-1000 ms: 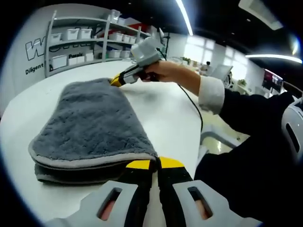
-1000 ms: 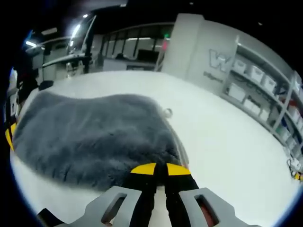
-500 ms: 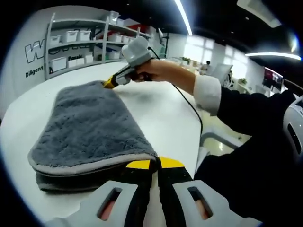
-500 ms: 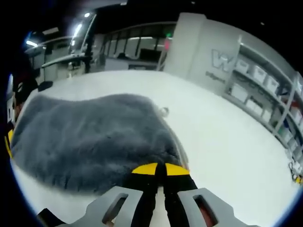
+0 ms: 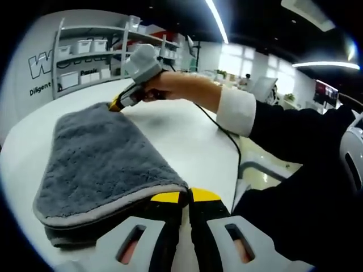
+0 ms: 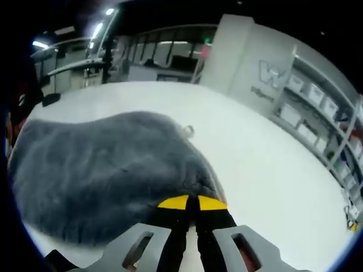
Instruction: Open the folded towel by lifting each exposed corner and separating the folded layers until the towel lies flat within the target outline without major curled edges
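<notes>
A folded grey plush towel (image 5: pixel 96 164) lies on the white table (image 5: pixel 187 130). In the left gripper view my left gripper (image 5: pixel 184 196) is shut on the near right corner of its top layer, which rides a little above the lower layers. At the far corner a hand holds my right gripper (image 5: pixel 115 105), its yellow tips at the towel's edge. In the right gripper view the towel (image 6: pixel 102 170) spreads to the left, and my right gripper (image 6: pixel 190 202) is shut on its near corner. A small loop tag (image 6: pixel 187 131) sticks out at the towel's far edge.
Shelves with white bins (image 5: pixel 85 51) stand behind the table, seen too as shelves (image 6: pixel 317 107) on the right. A black cable (image 5: pixel 227 133) trails from the right gripper over the table's edge. The person's dark sleeve (image 5: pixel 295 147) is on the right. Bare tabletop (image 6: pixel 255 170) stretches to the right.
The right gripper has carried the far corner leftward across the left gripper view. The towel's top layer has lifted, and the gap above the lower layers has widened.
</notes>
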`<state>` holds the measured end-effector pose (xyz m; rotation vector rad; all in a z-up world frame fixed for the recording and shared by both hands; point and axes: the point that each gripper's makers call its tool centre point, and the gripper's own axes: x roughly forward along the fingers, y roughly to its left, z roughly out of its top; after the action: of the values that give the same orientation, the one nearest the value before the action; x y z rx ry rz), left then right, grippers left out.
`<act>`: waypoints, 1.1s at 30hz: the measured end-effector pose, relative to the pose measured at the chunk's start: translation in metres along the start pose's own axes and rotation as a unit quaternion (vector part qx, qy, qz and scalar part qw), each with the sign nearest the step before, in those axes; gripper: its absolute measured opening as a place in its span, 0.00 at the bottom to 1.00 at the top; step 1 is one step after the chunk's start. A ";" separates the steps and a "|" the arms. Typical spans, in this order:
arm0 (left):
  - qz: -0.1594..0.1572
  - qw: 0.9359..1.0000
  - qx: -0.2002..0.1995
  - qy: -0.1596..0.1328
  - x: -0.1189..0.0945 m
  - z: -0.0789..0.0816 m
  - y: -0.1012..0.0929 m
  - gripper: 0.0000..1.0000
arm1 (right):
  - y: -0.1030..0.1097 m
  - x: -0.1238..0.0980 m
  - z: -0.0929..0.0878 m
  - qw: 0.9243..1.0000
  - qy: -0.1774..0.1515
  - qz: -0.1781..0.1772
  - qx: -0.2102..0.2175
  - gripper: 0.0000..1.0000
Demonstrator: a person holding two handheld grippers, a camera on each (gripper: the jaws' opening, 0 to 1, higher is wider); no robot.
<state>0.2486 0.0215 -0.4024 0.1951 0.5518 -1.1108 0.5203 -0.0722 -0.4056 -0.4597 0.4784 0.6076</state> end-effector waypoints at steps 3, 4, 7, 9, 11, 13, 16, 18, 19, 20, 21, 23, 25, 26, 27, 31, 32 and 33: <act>-0.002 1.000 0.000 -0.002 0.002 0.000 -0.001 0.04 | 0.002 0.003 0.002 1.000 -0.001 -0.001 -0.005 0.00; -0.002 1.000 0.000 -0.003 0.003 0.000 -0.001 0.04 | 0.002 0.003 0.003 1.000 -0.002 -0.002 -0.006 0.00; -0.001 1.000 0.003 -0.012 0.007 0.003 -0.003 0.04 | 0.002 0.007 0.005 1.000 -0.006 -0.002 -0.010 0.00; 0.000 1.000 0.010 -0.018 0.012 0.004 -0.005 0.04 | 0.002 0.009 0.007 1.000 -0.012 -0.003 -0.009 0.00; 0.002 1.000 0.013 -0.022 0.015 0.006 -0.007 0.04 | 0.003 0.011 0.009 1.000 -0.018 -0.004 -0.010 0.00; 0.002 1.000 0.011 -0.028 0.018 0.008 -0.008 0.04 | 0.003 0.012 0.009 1.000 -0.023 -0.006 -0.011 0.00; 0.000 0.999 0.009 -0.035 0.021 0.009 -0.010 0.04 | 0.003 0.013 0.011 0.999 -0.033 -0.006 -0.011 0.00; -0.005 0.999 -0.007 -0.054 0.025 0.014 -0.012 0.04 | 0.003 0.014 0.011 0.999 -0.042 -0.007 -0.007 0.00; -0.006 0.998 -0.011 -0.059 0.027 0.015 -0.013 0.04 | 0.002 0.014 0.011 0.999 -0.050 -0.008 -0.001 0.00; -0.006 0.998 -0.010 -0.062 0.028 0.016 -0.014 0.04 | 0.001 0.014 0.011 0.998 -0.055 -0.009 0.004 0.00; -0.006 0.998 -0.010 -0.064 0.030 0.017 -0.015 0.04 | 0.001 0.014 0.011 0.998 -0.059 -0.008 0.008 0.00; -0.006 0.998 -0.009 -0.064 0.033 0.018 -0.016 0.04 | 0.002 0.014 0.011 0.998 -0.065 -0.008 0.010 0.00; -0.007 0.998 -0.008 -0.064 0.035 0.018 -0.016 0.04 | 0.001 0.014 0.013 0.998 -0.068 -0.011 0.014 0.00; -0.005 0.998 -0.006 -0.068 0.036 0.019 -0.016 0.04 | 0.001 0.015 0.013 0.997 -0.071 -0.013 0.011 0.00; -0.005 0.998 -0.006 -0.069 0.037 0.020 -0.017 0.04 | 0.001 0.016 0.014 0.997 -0.073 -0.016 0.009 0.00; 0.001 0.997 -0.003 -0.073 0.043 0.024 -0.021 0.04 | 0.000 0.017 0.014 0.996 -0.084 -0.024 0.003 0.00; 0.001 0.997 -0.001 -0.071 0.046 0.024 -0.022 0.04 | 0.000 0.017 0.014 0.996 -0.086 -0.025 0.003 0.00; 0.000 0.997 -0.007 -0.071 0.048 0.025 -0.022 0.04 | -0.001 0.016 0.014 0.996 -0.088 -0.027 0.003 0.00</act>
<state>0.2531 -0.0366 -0.4027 0.1034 0.4329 -1.1102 0.5366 -0.0585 -0.4036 -0.4082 0.2993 0.5889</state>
